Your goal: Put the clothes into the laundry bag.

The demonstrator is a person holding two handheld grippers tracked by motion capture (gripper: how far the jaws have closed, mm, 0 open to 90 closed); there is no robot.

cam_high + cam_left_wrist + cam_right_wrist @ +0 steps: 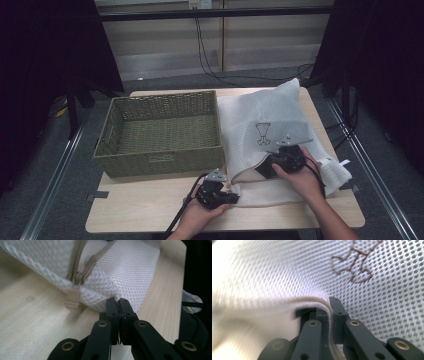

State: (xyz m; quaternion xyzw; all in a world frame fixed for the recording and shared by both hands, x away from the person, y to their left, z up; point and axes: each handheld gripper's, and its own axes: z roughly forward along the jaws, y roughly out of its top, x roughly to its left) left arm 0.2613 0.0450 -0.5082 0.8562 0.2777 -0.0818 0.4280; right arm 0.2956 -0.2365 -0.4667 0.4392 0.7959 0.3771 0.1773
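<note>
The mesh bag point(270, 125) lay on the desk point(150, 205) right of the basket point(160, 132), soft, light and floppy (it sagged wherever unsupported). Your left gripper point(117, 300) was clenched on the bag's corner beside the zip pull point(72, 298); your right gripper point(329, 303) pinched the zip edge of the opening. Those taped hems looked like the firmest holds, since open mesh would likely stretch.

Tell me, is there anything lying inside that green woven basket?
No, the basket in the high view shows just its bare woven bottom, while the white mesh bag lies beside it on the table.
</note>
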